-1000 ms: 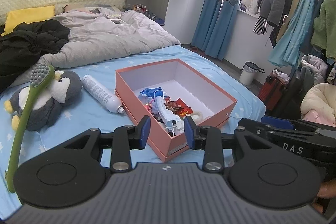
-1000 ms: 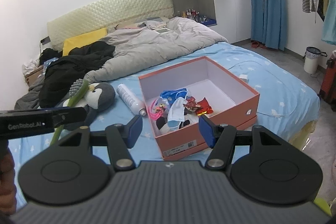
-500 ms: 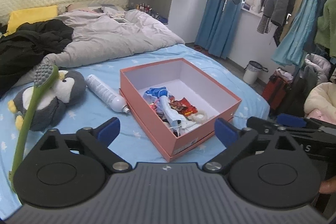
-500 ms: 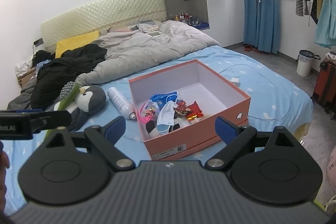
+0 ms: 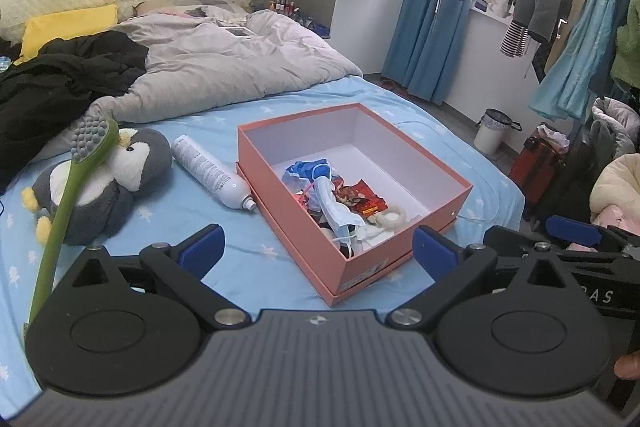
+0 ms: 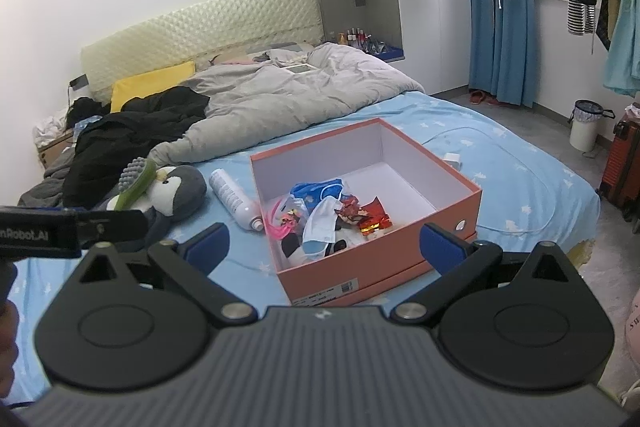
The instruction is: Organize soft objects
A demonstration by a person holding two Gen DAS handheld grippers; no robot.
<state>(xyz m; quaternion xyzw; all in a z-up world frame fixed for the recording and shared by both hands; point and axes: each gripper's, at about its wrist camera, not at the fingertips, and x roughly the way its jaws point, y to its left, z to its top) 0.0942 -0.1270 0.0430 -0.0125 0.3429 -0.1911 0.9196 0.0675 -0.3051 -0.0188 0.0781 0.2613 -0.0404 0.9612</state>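
While both the left gripper [image 5: 316, 245] and right gripper [image 6: 324, 245] hover before the box [image 5: 460, 183] with jaws just spread wide and empty, the penguin toy [image 5: 136, 171] left of it probably awaits grasping.

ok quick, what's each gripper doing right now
left gripper: open, jaws just opened wide, nothing between them
right gripper: open, jaws just opened wide, nothing between them
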